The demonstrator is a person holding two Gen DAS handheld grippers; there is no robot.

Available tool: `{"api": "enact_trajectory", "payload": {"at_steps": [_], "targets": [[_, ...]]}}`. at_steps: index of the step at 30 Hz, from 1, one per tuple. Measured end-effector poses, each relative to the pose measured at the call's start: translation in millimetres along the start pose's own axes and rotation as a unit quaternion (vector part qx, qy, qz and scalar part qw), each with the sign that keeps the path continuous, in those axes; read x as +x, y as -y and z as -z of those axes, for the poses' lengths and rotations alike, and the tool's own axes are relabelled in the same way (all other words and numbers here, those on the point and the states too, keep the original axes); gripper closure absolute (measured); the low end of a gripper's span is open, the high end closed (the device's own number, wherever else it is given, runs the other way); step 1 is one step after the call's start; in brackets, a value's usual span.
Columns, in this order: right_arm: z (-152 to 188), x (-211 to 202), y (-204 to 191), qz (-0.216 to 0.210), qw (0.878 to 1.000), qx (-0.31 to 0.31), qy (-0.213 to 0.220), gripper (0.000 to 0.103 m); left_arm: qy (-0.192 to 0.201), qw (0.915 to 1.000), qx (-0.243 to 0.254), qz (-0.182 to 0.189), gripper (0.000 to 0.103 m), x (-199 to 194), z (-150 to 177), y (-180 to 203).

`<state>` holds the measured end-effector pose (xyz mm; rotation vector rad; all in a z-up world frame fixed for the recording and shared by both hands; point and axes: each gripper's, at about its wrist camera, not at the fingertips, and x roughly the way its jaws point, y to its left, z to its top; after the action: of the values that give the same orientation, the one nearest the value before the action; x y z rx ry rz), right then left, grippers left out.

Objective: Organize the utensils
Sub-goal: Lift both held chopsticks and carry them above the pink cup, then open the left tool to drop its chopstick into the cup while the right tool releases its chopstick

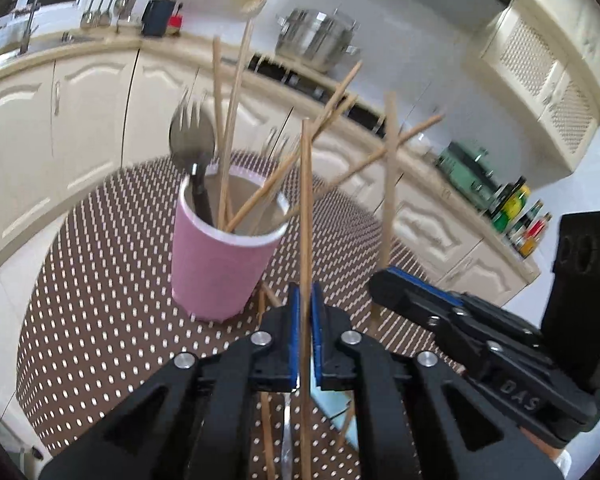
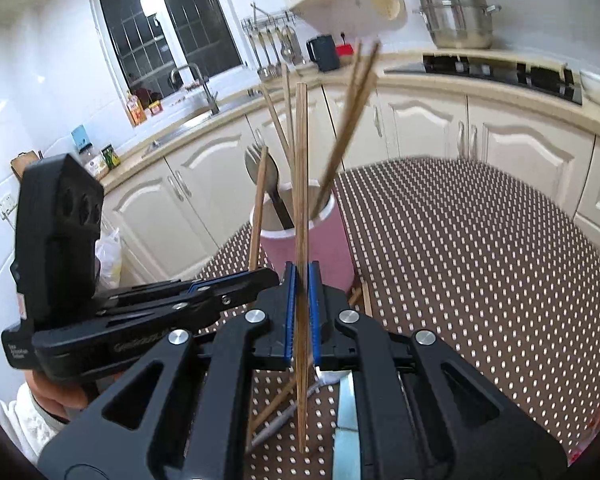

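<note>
Up close, each gripper is pinching one wooden chopstick upright: the left gripper [image 1: 305,308] clamps its chopstick [image 1: 306,208] and the right gripper [image 2: 301,300] clamps its own [image 2: 301,184], probably so they drop tip-first into the pink cup [image 1: 216,264] just beyond on the dotted table [image 2: 480,260]. More chopsticks and a spork [image 1: 189,140] already lean in there. What lies under the grippers is mostly hidden, maybe a knife.

the two black plastic grippers, the left gripper [image 1: 306,332] and the right gripper [image 2: 302,312], have blue ribbed pads, round silver screws and triangular cut-outs in the arms, and the person's hand [image 2: 56,394] shows a white fluffy sleeve [image 2: 18,416].
</note>
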<state>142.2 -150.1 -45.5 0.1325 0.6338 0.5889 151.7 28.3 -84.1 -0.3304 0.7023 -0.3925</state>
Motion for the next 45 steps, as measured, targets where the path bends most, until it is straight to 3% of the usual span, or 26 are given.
{"api": "enact_trajectory", "payload": {"at_steps": [5, 11, 16, 23, 28, 35, 41, 42, 44, 45], "targets": [[-28.1, -2.1, -12.4, -0.006, 0.999, -0.012, 0.038, 0.096, 0.081, 0.9963, 0.026, 0.012, 0.098, -28.1, -19.4, 9.2], [-61.8, -7.5, -21.6, 0.005, 0.994, -0.015, 0.106, 0.096, 0.203, 0.9772, 0.064, -0.003, 0.098, -52.4, -52.8, 22.0], [-81.4, -10.4, -32.5, 0.016, 0.988, -0.023, 0.155, 0.096, 0.255, 0.9652, 0.059, -0.004, 0.098, -54.0, -74.0, 18.1], [-89.2, -4.7, -32.5, 0.036, 0.978, -0.021, 0.206, 0.096, 0.324, 0.9409, 0.087, -0.046, 0.098, -35.3, -79.2, 19.0], [-83.9, 1.8, -29.3, 0.050, 0.970, -0.022, 0.235, 0.096, 0.316, 0.9409, 0.101, -0.069, 0.098, -17.6, -74.7, 14.4], [-75.3, 19.8, -26.1, 0.059, 0.971, -0.026, 0.231, 0.096, 0.269, 0.9511, 0.117, -0.097, 0.098, 1.2, -55.9, -1.1], [-67.4, 27.1, -29.4, 0.061, 0.973, -0.035, 0.222, 0.096, 0.236, 0.9628, 0.102, -0.084, 0.096, 2.6, -45.8, -14.6], [-66.6, 27.3, -29.3, 0.061, 0.973, -0.035, 0.220, 0.096, 0.230, 0.9647, 0.096, -0.085, 0.094, 1.8, -45.9, -17.0], [-63.7, 26.8, -29.0, 0.061, 0.974, -0.034, 0.216, 0.096, 0.229, 0.9661, 0.085, -0.083, 0.072, -1.1, -45.7, -19.7], [-62.8, 26.1, -29.0, 0.061, 0.974, -0.034, 0.216, 0.096, 0.235, 0.9658, 0.076, -0.080, 0.070, -5.2, -45.7, -21.8]]}}
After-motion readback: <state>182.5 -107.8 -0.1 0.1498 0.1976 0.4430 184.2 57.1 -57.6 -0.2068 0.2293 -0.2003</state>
